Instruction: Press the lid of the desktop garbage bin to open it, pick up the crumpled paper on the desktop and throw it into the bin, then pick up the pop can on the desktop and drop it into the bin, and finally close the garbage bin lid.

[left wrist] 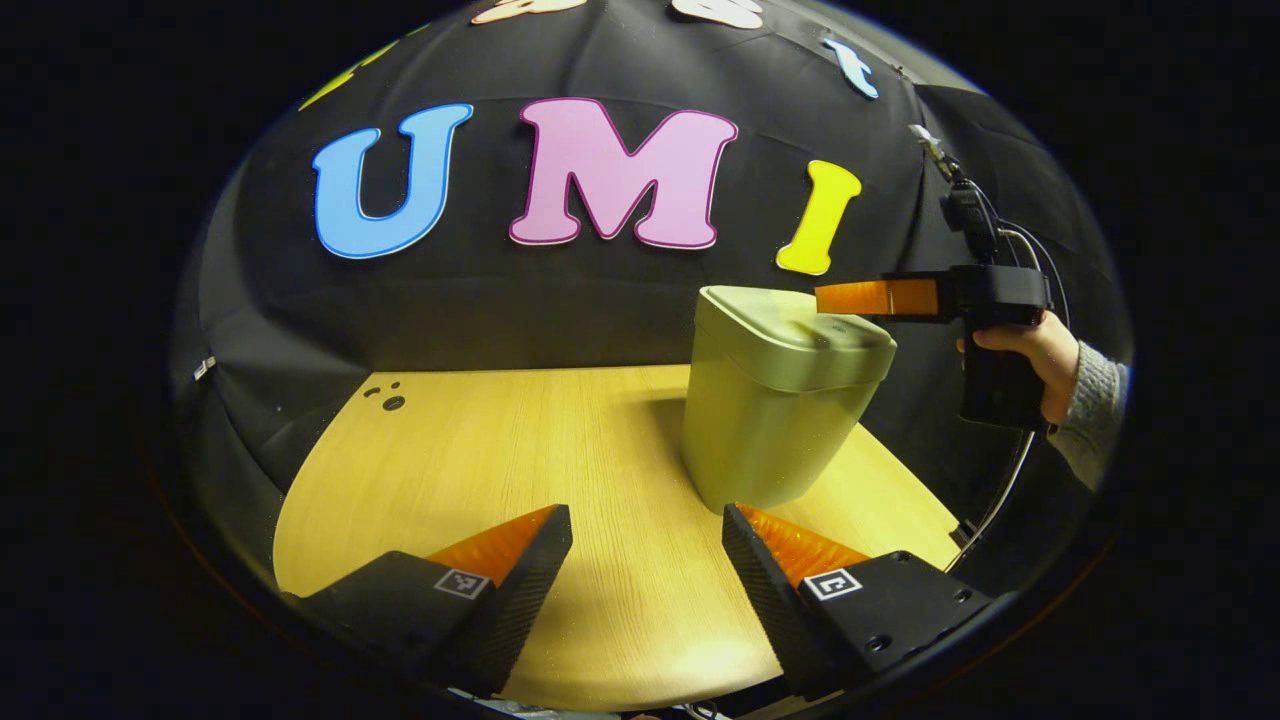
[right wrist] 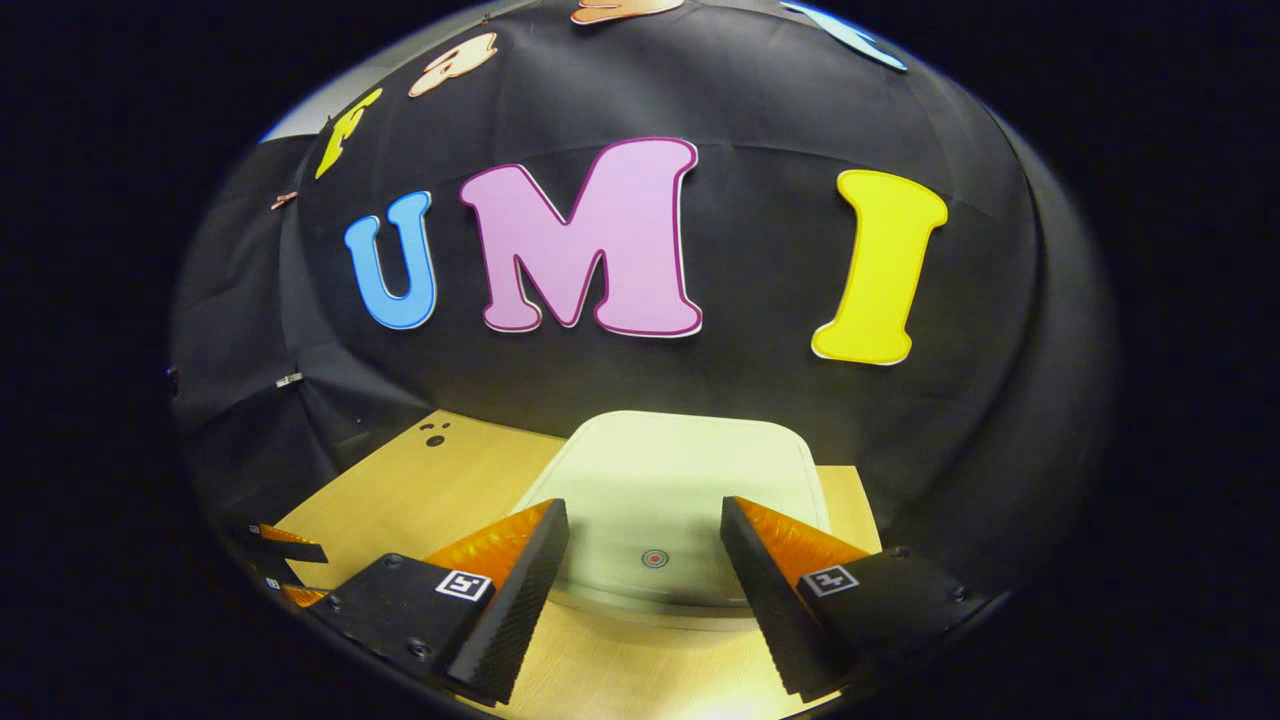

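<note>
Right tool (right wrist: 645, 530) spread, hovering over bin's (right wrist: 690, 480) smooth rounded lid, shut. Left tool (left wrist: 648, 540) also spread, over wood-grain surface (left wrist: 480, 450).

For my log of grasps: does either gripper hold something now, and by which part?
Nothing is held. The left gripper and the right gripper are both open and empty; the right one hovers above the bin's closed lid.

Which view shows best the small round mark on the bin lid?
The right gripper view: it looks down on the closed lid, with the round mark between its jaws. The left gripper view shows the bin sideways, its lid top foreshortened.
</note>
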